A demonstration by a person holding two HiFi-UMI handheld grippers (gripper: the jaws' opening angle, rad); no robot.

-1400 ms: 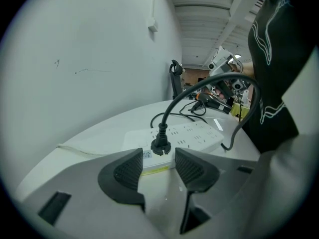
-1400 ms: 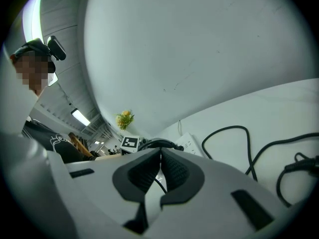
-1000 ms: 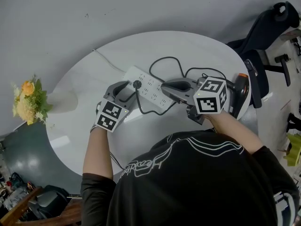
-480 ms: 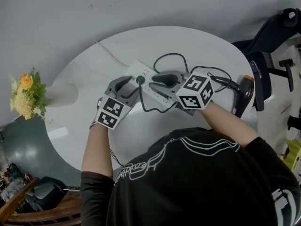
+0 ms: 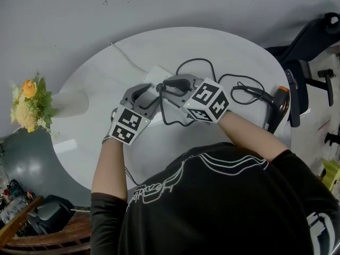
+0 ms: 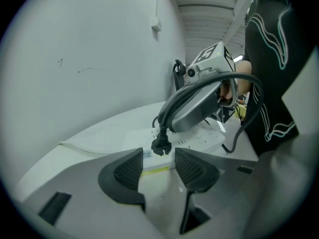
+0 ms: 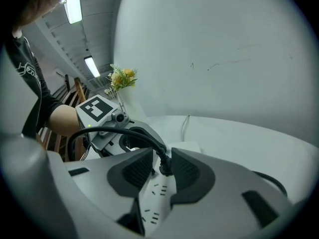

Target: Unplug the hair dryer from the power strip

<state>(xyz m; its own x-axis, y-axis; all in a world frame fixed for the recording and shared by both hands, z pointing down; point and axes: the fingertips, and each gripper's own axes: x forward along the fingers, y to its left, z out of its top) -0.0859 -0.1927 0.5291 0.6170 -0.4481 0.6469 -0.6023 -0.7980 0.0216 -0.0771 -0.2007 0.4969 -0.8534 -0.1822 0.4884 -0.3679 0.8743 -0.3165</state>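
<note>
A white power strip [image 5: 155,76] lies on the round white table [image 5: 234,47]. The hair dryer's black plug [image 5: 159,87] stands in a socket near the strip's left end [image 6: 161,146]. My right gripper [image 5: 162,85] reaches in from the right, and its pads hug the plug [image 7: 165,166] on both sides. At the strip's near end, my left gripper [image 5: 150,100] has its pads against the two sides of the strip [image 6: 155,162]. The black cord [image 5: 197,64] loops across the table to the hair dryer [image 5: 277,104] at the right edge.
The strip's white cable [image 5: 126,60] runs off the table's far left. A vase of yellow flowers [image 5: 29,105] stands at the left edge. A black chair [image 5: 311,41] is close beyond the table on the right.
My right gripper has travelled left along the strip and now encloses the plug. The left gripper has stayed at the strip's end. The view has shifted slightly.
</note>
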